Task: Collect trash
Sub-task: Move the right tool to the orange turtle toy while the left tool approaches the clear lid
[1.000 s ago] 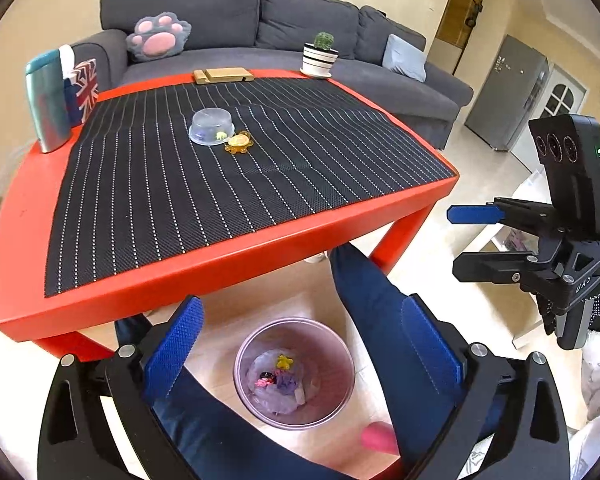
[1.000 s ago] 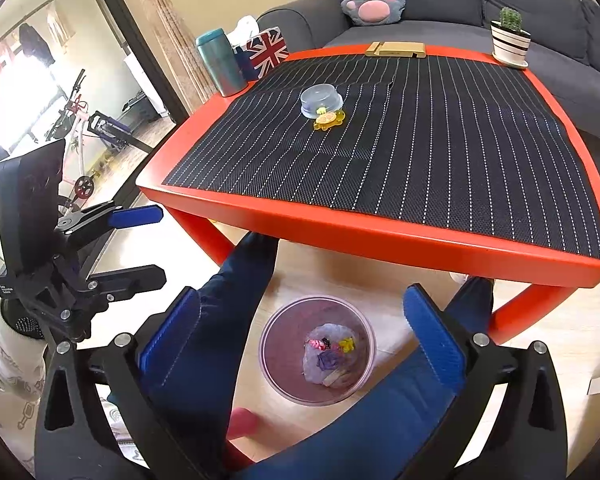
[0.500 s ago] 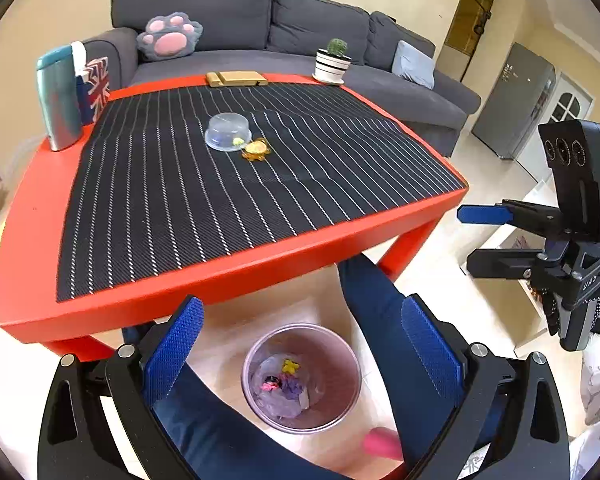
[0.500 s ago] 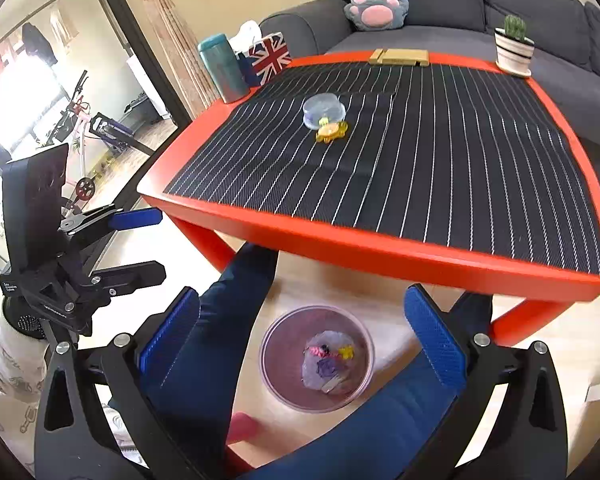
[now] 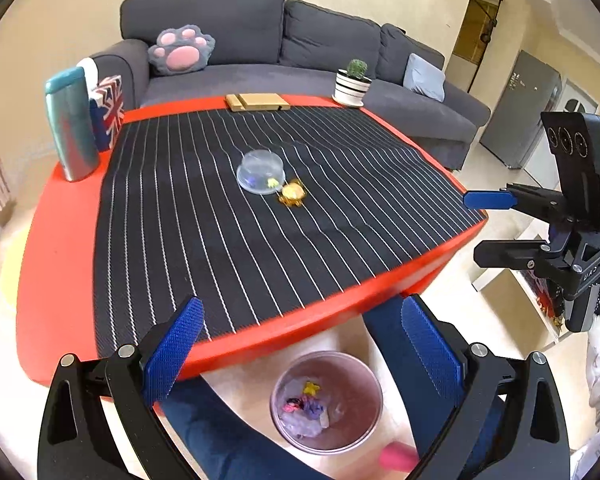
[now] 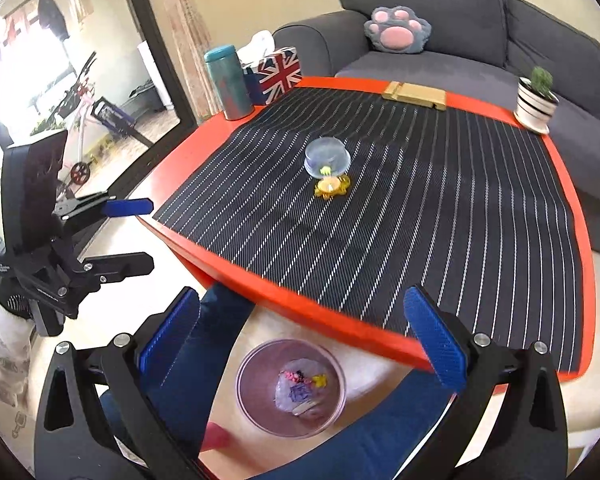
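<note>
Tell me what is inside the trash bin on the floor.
Inside the trash bin lie small scraps: a yellow piece, a pink piece and purple bits on a pale crumpled wrapper. What lies under the wrapper is covered.

Table: red table (image 5: 60,248), covered by a black striped mat (image 5: 228,240).
Mat centre: clear plastic lid (image 5: 261,171); gold wrapper (image 5: 292,193) touching it at 4 o'clock.
Floor: bin (image 5: 326,400).
</note>
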The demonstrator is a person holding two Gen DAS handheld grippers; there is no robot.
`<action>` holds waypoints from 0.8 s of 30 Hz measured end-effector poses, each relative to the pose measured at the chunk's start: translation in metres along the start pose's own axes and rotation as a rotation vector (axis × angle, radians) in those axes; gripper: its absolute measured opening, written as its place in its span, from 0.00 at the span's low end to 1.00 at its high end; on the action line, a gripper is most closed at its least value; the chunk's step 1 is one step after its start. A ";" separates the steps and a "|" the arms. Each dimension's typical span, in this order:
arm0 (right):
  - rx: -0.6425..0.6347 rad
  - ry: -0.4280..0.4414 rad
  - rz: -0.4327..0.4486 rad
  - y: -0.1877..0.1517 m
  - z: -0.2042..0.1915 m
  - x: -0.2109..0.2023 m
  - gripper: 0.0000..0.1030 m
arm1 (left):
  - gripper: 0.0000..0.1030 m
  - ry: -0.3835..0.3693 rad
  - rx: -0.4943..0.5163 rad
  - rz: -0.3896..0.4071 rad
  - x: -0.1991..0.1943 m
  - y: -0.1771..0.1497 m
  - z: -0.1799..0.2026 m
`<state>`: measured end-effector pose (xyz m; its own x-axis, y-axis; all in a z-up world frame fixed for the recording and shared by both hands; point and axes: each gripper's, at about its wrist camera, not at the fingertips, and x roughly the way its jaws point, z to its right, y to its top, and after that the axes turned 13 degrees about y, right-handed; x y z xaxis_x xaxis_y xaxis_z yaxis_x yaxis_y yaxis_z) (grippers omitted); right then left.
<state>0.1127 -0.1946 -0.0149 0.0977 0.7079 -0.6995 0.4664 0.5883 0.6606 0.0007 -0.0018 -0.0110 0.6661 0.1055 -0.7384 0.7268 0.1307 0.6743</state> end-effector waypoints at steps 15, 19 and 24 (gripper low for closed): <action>-0.067 0.003 -0.138 0.078 0.027 0.057 0.97 | 0.93 0.042 0.014 -0.012 0.023 0.040 -0.021; -0.085 -0.019 -0.211 0.097 0.039 0.086 0.97 | 0.93 0.051 0.010 -0.020 0.028 0.044 -0.027; -0.102 -0.023 -0.316 0.114 0.049 0.124 0.97 | 0.93 0.051 -0.007 -0.031 0.034 0.043 -0.034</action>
<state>0.2213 -0.0591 -0.0400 -0.0171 0.4758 -0.8794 0.3870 0.8141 0.4330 0.0487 0.0405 -0.0073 0.6336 0.1516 -0.7587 0.7457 0.1414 0.6511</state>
